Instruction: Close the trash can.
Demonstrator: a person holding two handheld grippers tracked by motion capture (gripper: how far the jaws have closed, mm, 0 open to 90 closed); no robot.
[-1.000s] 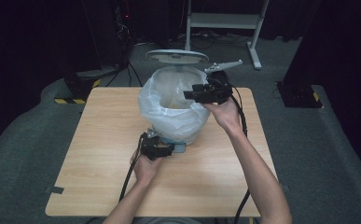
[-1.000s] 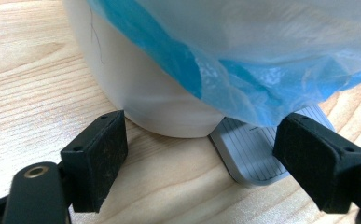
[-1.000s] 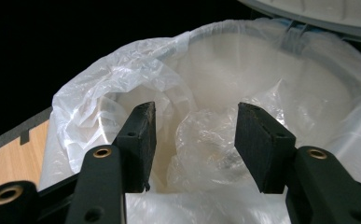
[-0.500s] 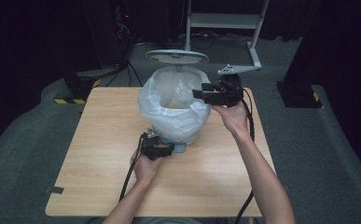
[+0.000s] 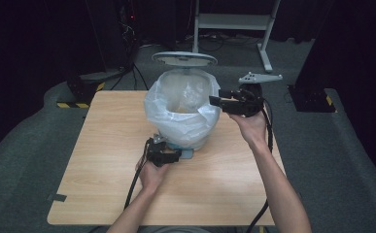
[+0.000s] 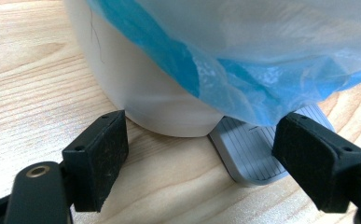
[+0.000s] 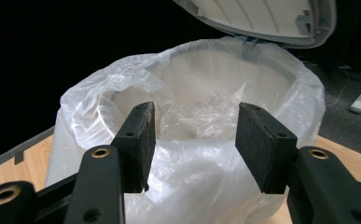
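Observation:
A white pedal bin (image 5: pixel 183 114) stands mid-table with its lid (image 5: pixel 184 58) raised. A thin translucent bag (image 5: pixel 185 124) lines it and is folded out over the rim. My right gripper (image 5: pixel 215 101) hovers just off the rim's right side, pointing left at the bin. Its jaws are open, with nothing between the pads (image 7: pixel 138 144) and the bag (image 7: pixel 206 116) behind them. My left gripper (image 5: pixel 173 156) lies low on the table at the bin's foot. It is open, with the grey pedal (image 6: pixel 250 149) beside its right pad (image 6: pixel 315 161). Whether that pad presses the pedal I cannot tell.
The wooden table (image 5: pixel 103 160) has bare room left and in front of the bin. Cables trail from both grippers toward the front edge. A grey carpeted floor (image 5: pixel 25 145) surrounds the table, with a white stand (image 5: pixel 234 22) behind it.
My right gripper has drawn back to the right, from over the bin's mouth to just outside the rim. The left gripper and the bin have stayed put.

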